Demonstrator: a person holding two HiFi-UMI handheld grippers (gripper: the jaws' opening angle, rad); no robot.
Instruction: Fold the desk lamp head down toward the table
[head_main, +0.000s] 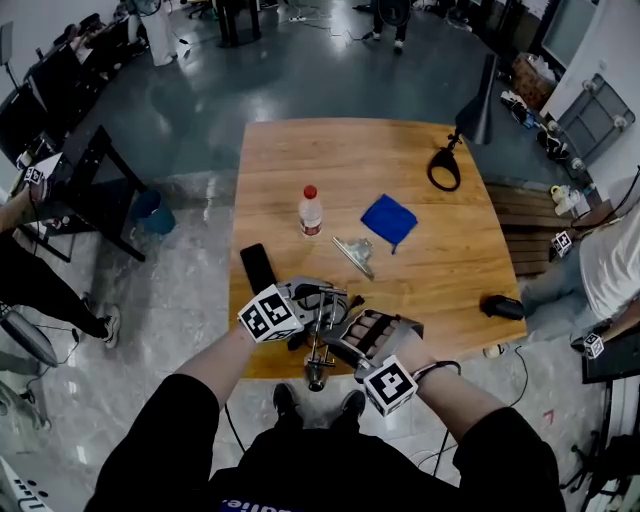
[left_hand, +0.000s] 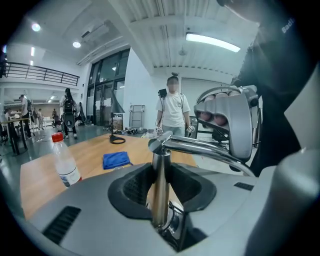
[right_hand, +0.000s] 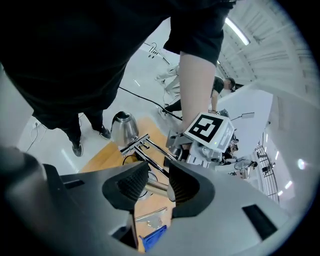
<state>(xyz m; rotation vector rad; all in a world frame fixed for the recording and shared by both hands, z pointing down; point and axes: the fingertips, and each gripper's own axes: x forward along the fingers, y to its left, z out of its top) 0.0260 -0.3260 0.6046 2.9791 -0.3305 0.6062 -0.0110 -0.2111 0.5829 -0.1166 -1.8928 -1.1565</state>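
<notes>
A chrome desk lamp (head_main: 320, 340) stands at the table's near edge, right in front of me. In the left gripper view its upright post (left_hand: 160, 185) runs between the pads, and my left gripper (left_hand: 160, 180) is shut on it. The hinged chrome arm (left_hand: 210, 150) bends off to the right from the post's top. My right gripper (head_main: 338, 346) sits just right of the left one (head_main: 318, 300). In the right gripper view a chrome rod (right_hand: 156, 188) of the lamp lies in the gap of the open right gripper (right_hand: 152, 182). The cone-shaped lamp head (right_hand: 124, 128) hangs beyond, over the table edge.
On the wooden table (head_main: 420, 280) lie a water bottle (head_main: 311, 211), a blue cloth (head_main: 389, 219), a black phone (head_main: 258, 267), a metal clip (head_main: 355, 253), a black cord loop (head_main: 444, 168) and a dark object (head_main: 502, 307) at the right edge. People stand around.
</notes>
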